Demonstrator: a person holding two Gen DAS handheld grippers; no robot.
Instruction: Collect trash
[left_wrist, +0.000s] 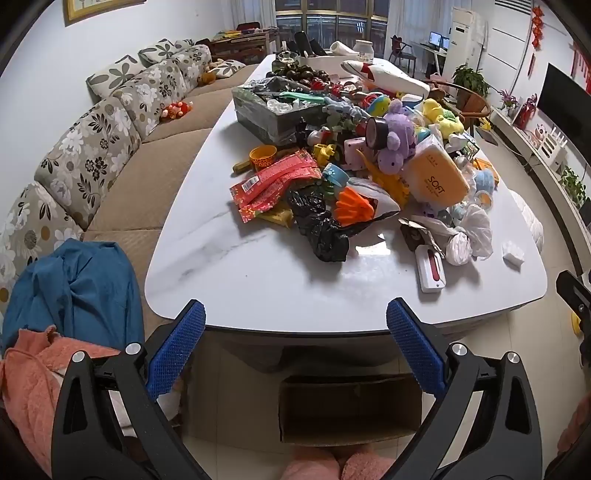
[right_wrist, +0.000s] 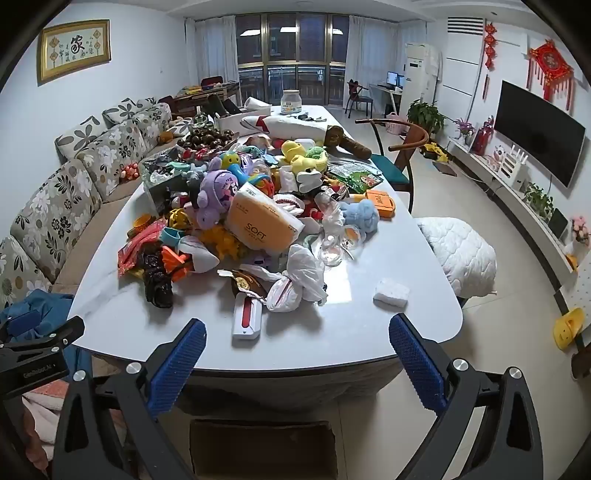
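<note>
Marble-look table, cluttered; floral sofa beside.

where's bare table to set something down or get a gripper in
Bare marble along the near edge of the table, in front of the black bag, and along the sofa-side edge. Another patch around the white sponge. The middle and far end are crowded with toys and wrappers.

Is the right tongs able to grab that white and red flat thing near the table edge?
Probably yes. The right tongs are open and hold nothing, and the white and red flat thing lies at the near edge of the pile on the table, with bare tabletop between them.
</note>
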